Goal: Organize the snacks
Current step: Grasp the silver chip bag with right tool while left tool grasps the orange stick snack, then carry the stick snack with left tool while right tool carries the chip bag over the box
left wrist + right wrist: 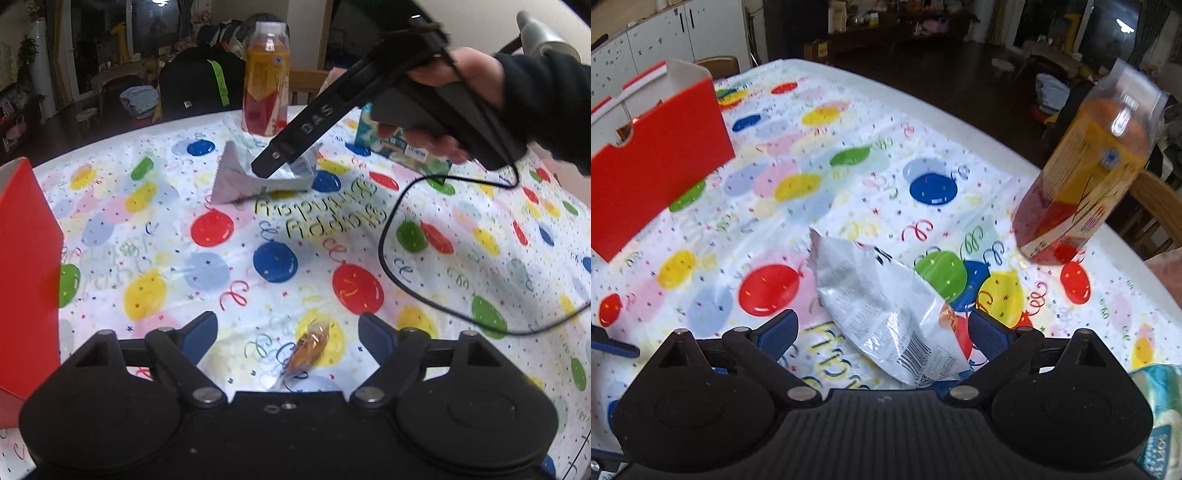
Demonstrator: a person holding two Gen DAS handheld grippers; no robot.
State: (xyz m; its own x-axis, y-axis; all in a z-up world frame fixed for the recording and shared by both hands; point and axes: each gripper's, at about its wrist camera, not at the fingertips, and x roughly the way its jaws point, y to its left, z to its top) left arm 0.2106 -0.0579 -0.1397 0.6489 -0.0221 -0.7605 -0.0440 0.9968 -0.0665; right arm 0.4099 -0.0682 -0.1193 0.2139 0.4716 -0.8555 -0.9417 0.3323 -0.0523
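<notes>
A small snack in a clear wrapper (308, 349) lies on the balloon-print tablecloth between the blue pads of my left gripper (288, 332). The pads stand apart and do not touch it. A silver snack bag (882, 306) lies printed side up between the fingers of my right gripper (882, 332), which stands open over its near end. In the left wrist view a hand holds the right gripper (275, 162) tilted down, its tips at the silver bag (240, 181).
A red cardboard box (661, 177) with an open top stands at the left, also the red box (26, 277). A tall clear pack of orange and red snacks (1082, 177) stands at the far edge. A teal packet (391, 144) lies under the hand. A black cable (384, 240) loops over the cloth.
</notes>
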